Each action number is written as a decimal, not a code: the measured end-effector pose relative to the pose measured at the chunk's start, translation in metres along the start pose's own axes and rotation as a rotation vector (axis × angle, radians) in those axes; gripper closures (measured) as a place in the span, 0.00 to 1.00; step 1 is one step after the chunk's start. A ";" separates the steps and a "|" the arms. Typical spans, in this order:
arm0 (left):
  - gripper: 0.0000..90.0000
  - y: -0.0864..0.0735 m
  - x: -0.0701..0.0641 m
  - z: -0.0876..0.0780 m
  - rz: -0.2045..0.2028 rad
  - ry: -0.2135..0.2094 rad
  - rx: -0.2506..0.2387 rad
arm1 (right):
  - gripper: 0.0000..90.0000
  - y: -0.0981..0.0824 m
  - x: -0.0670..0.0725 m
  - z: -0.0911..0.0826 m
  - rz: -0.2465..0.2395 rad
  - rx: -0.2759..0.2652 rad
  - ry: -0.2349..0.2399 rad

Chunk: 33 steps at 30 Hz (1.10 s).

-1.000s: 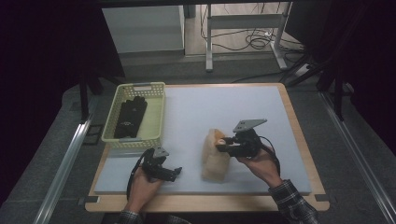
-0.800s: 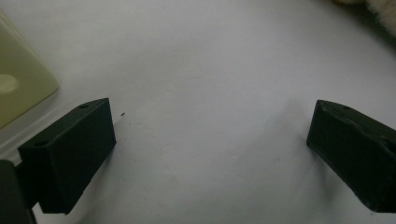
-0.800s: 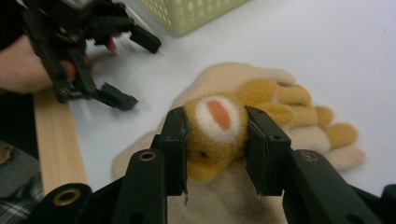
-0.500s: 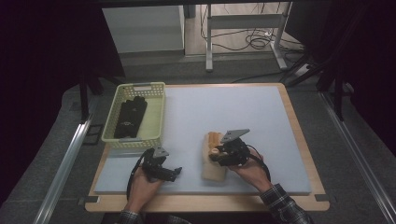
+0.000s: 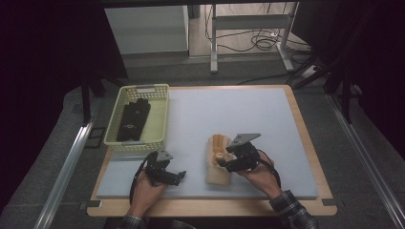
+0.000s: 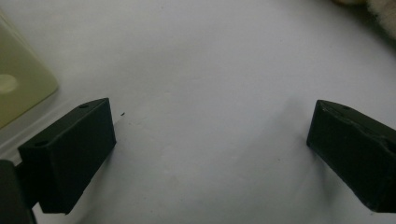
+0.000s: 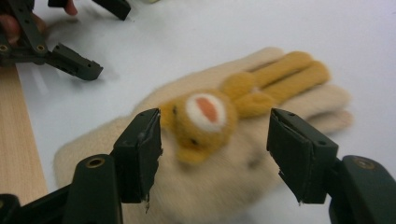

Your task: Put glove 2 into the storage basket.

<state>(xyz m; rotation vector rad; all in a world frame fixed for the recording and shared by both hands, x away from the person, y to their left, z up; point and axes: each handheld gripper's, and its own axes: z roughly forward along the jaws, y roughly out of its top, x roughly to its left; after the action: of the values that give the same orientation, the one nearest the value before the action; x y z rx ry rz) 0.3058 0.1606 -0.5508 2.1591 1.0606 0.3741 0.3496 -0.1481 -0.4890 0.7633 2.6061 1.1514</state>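
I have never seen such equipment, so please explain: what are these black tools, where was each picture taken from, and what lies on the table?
A person sits at the table and holds a hand-held black two-jaw gripper in each hand: the left gripper and the right gripper. The high view looks down from above. Each gripper view comes from a camera on that tool, looking along its jaws.

On the pale blue table mat lies a cream knitted glove with an orange animal figure. A pale green plastic basket contains a black glove.

Nothing is held. The right jaws have just been opening on either side of the animal figure; the left jaws stand open over bare mat.

Black grippers (image 5: 222, 162), seemingly plaid sleeve (image 5: 291, 214)
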 end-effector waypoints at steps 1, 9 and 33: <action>0.01 0.000 0.000 0.000 0.000 0.000 0.000 | 0.39 -0.001 -0.001 -0.003 0.004 -0.004 -0.001; 0.01 0.000 0.000 0.000 0.000 0.001 -0.002 | 0.69 -0.021 -0.007 -0.024 0.014 -0.008 -0.021; 0.01 0.000 -0.001 0.000 0.002 0.004 0.004 | 0.98 -0.052 0.027 0.007 -0.039 0.037 0.115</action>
<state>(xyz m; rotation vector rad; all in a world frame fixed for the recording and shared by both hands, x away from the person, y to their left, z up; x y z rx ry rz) 0.3056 0.1600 -0.5506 2.1637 1.0625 0.3771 0.3093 -0.1585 -0.5308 0.6683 2.7311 1.1720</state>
